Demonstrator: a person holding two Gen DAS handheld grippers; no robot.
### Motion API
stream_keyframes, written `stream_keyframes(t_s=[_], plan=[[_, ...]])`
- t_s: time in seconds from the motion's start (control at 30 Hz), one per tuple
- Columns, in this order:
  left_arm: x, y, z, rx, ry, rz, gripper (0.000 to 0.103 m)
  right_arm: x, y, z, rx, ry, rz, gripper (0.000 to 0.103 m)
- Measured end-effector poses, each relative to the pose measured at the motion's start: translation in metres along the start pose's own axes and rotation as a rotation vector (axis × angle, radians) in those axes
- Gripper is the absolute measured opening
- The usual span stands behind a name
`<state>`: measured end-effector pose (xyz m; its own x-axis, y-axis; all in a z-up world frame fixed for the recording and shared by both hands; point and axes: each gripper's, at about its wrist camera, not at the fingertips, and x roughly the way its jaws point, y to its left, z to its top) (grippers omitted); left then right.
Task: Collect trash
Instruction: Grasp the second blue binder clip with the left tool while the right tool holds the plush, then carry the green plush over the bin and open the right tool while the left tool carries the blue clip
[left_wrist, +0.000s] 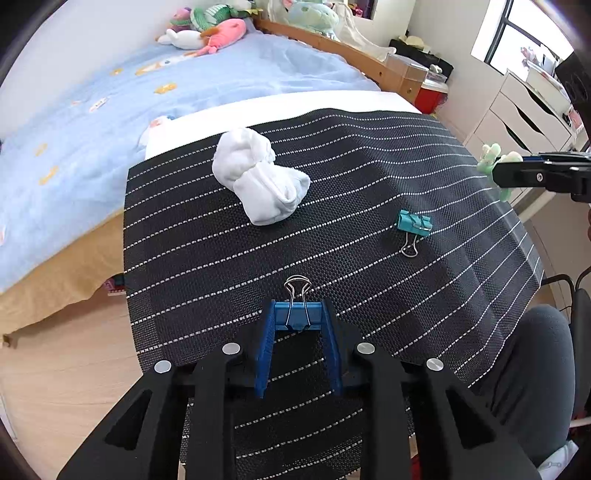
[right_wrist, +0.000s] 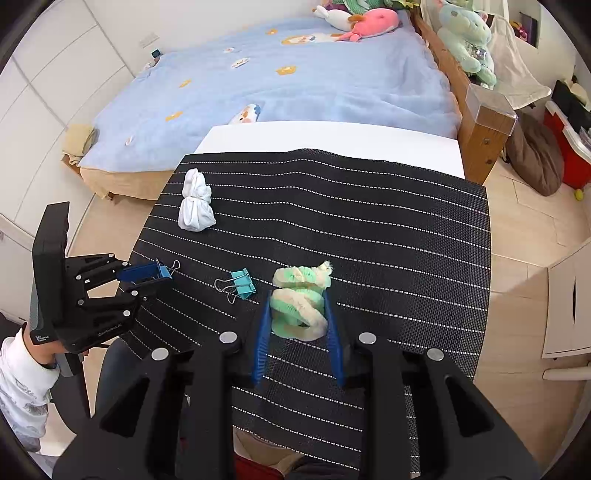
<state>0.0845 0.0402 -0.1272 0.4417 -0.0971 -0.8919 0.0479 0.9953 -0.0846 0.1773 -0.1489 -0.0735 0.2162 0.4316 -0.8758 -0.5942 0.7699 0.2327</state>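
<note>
Black woven mat (right_wrist: 369, 229), ribbed with dotted white lines, is covering a white table (right_wrist: 332, 134) and carrying everything the task concerns. Lying toward its far left is the biggest loose item, a white sock bundle (left_wrist: 258, 177), soft and knotted into a lump, untouched. Nearer, the right gripper (right_wrist: 297, 314) is squeezing a fuzzy green-and-cream twist (right_wrist: 301, 299), chenille-like and coiled, its blue fingers (right_wrist: 260, 332) pressing both sides. Between the two grippers a teal clip (left_wrist: 413, 221) is resting flat on the weave, painted metal with wire loops folded out, also untouched. Smallest, a blue clip (left_wrist: 297, 315) is sitting clamped in the left gripper (left_wrist: 297, 325), its wire handles pointing forward and its body pinched between the pads. No bin is showing in either view, so by my reading the job is roughly half under way: two pieces are being gripped, two are waiting on the mat.
</note>
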Motion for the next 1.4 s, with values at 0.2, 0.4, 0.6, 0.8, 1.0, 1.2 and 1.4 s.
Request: stream_keyframes(t_s=[0.2,0.4,0.6,0.8,1.0,1.2,1.4], plan=[[-0.017,-0.005,0.000,0.014,-0.032,-0.001,0.024,-0.006,0.004,-0.005,-0.011,-0.017,-0.007,0.027],[-0.044,-0.016,-0.004,0.024,-0.080,-0.010,0.024,-0.021,0.014,-0.015,-0.034,-0.051,-0.009,0.027],[-0.073,-0.029,-0.006,0.034,-0.139,-0.016,0.025,-0.043,0.024,-0.030,-0.059,-0.097,-0.007,0.027],[-0.104,-0.044,-0.012,0.052,-0.199,-0.021,0.025,-0.066,0.034,-0.047,-0.087,-0.143,-0.002,0.027],[-0.129,-0.059,-0.021,0.063,-0.259,-0.027,0.025,-0.088,0.049,-0.069,-0.118,-0.193,0.003,0.027],[-0.143,-0.071,-0.038,0.069,-0.291,-0.045,0.025,-0.101,0.061,-0.097,-0.128,-0.221,0.021,0.027],[-0.148,-0.084,-0.058,0.084,-0.288,-0.073,0.025,-0.111,0.067,-0.126,-0.129,-0.229,0.038,0.027]])
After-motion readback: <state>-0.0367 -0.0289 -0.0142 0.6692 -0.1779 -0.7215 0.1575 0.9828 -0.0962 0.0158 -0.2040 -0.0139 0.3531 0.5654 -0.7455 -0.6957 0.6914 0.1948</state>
